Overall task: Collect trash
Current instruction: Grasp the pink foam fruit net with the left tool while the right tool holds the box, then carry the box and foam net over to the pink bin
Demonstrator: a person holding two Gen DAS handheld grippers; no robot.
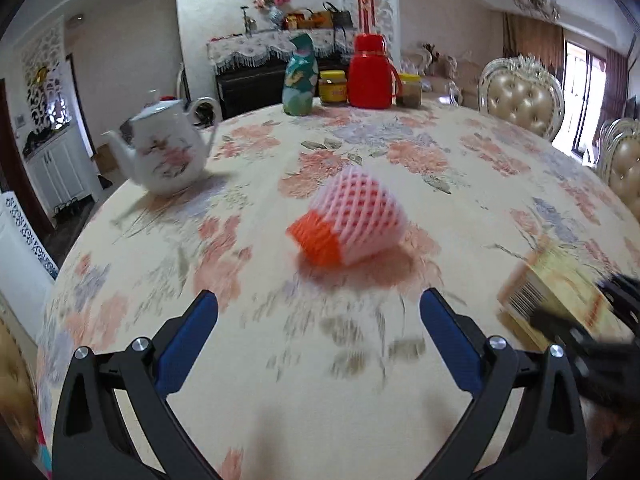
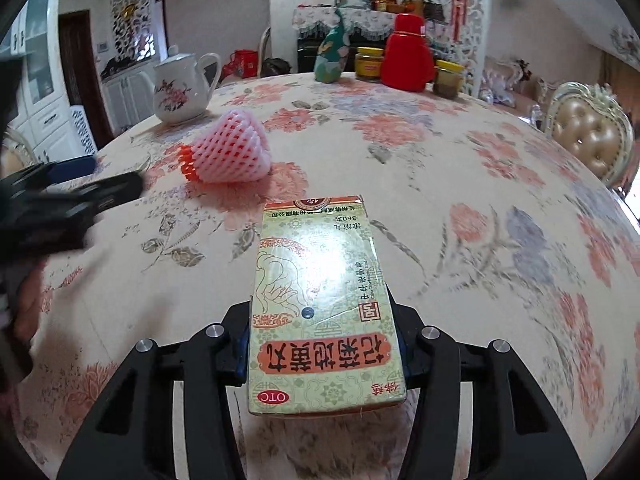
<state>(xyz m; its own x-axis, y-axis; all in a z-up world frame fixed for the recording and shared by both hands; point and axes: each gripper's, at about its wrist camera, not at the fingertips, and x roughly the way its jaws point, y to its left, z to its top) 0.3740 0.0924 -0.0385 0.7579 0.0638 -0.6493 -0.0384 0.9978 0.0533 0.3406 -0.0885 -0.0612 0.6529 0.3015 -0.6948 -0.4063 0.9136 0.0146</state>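
A pink and orange foam fruit net [image 1: 352, 222] lies on the floral tablecloth [image 1: 280, 360], just ahead of my left gripper [image 1: 319, 312], which is open and empty with its blue pads wide apart. The net also shows in the right wrist view [image 2: 232, 152]. My right gripper [image 2: 322, 340] is shut on a yellow-green medicine box [image 2: 320, 304] and holds it just above the table. The box [image 1: 560, 292] and the right gripper show at the right edge of the left wrist view. The left gripper [image 2: 72, 192] shows at the left of the right wrist view.
A white floral teapot [image 1: 164, 152] stands at the table's left. A green bottle [image 1: 300, 76], two jars [image 1: 332, 87] and a red thermos [image 1: 370, 74] stand at the far edge. Padded chairs [image 1: 520, 96] stand to the right.
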